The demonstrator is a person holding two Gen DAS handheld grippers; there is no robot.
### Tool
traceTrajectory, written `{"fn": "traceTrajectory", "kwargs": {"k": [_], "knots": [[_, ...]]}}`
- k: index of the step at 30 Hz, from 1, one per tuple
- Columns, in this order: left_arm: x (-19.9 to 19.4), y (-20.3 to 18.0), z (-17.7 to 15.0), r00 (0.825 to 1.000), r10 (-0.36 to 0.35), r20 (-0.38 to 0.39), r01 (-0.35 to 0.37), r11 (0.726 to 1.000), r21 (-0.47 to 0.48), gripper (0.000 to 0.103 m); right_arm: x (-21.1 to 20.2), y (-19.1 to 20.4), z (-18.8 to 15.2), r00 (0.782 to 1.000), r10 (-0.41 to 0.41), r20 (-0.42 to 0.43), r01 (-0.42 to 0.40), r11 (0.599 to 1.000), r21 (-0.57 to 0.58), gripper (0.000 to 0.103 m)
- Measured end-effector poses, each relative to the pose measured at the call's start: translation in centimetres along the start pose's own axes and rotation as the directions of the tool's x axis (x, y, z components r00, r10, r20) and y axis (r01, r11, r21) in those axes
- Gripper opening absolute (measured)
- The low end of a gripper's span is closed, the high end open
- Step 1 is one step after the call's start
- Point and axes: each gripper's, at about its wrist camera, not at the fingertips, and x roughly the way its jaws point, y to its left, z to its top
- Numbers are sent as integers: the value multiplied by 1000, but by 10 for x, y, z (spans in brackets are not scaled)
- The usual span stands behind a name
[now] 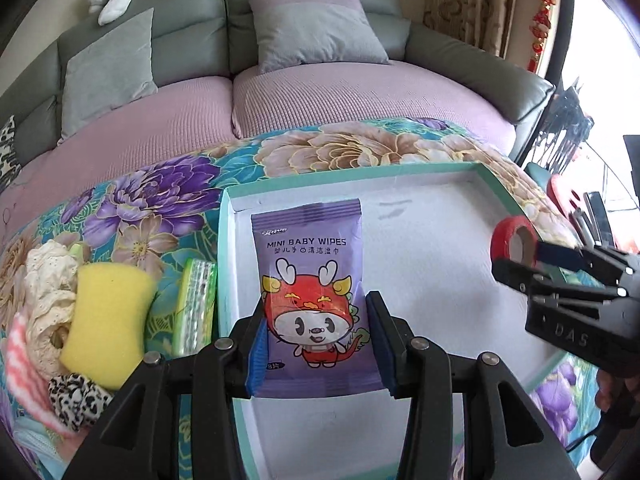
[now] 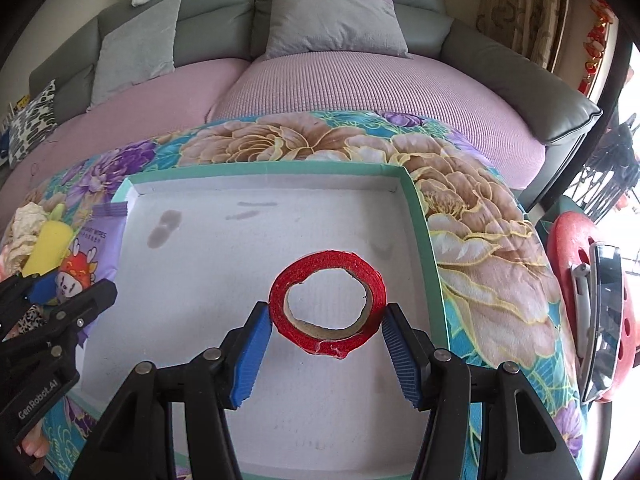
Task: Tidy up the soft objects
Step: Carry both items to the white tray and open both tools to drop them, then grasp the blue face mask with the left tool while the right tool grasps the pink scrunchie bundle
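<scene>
My left gripper is shut on a purple pack of baby wipes, held over the left part of a white box with a teal rim. My right gripper is shut on a red roll of tape above the same box. In the left wrist view the right gripper shows at the right with the red roll. In the right wrist view the left gripper shows at the left edge with the wipes pack.
Left of the box on the flowered blanket lie a yellow sponge, a green packet, a cream lace piece, a leopard scrunchie and a pink striped cloth. A sofa with grey cushions stands behind. A red stool is at right.
</scene>
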Motion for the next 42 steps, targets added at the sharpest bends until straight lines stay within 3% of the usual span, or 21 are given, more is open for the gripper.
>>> {"fn": "traceTrajectory", "kwargs": {"k": [3, 6, 11, 15, 17, 18, 20, 22, 29, 33, 42], "knots": [[3, 1, 6, 1000, 5, 1, -5, 1000, -16, 50, 4, -2, 1, 1000, -2, -12, 2, 1000, 7, 60], [-3, 0, 9, 1000, 4, 15, -4, 1000, -17, 70, 5, -3, 1, 1000, -6, -16, 6, 1000, 6, 60], [-15, 1, 12, 999, 10, 34, -9, 1000, -22, 71, 3, -1, 0, 1000, -8, -26, 8, 1000, -1, 60], [-25, 8, 13, 998, 39, 46, -37, 999, -37, 80, 0, 0, 0, 1000, -9, -23, 9, 1000, -14, 63], [-31, 12, 14, 997, 47, 57, -44, 998, -53, 80, -4, 1, 1, 1000, -4, -14, 4, 1000, -12, 76], [-33, 14, 14, 997, 58, 60, -54, 997, -61, 86, -6, 2, 1, 1000, 2, -13, -2, 1000, -12, 86], [-38, 20, 15, 994, 86, 64, -81, 994, -77, 98, -11, 4, 2, 1000, 7, -1, -7, 1000, -14, 92], [-42, 25, 14, 994, 92, 66, -86, 992, -98, 99, -14, 6, 2, 1000, 4, 1, -4, 1000, -17, 103], [-51, 51, 5, 984, 172, 47, -162, 973, -166, 99, -23, 8, 1, 1000, 0, -14, 0, 1000, 3, 103], [-58, 74, -6, 973, 231, 7, -223, 949, -224, 99, -31, 13, -1, 1000, 5, -17, -5, 1000, -3, 103], [-100, 132, -39, 965, 262, 27, -232, 892, -387, 99, -61, 48, -3, 999, 32, -7, -32, 997, -66, 103]]}}
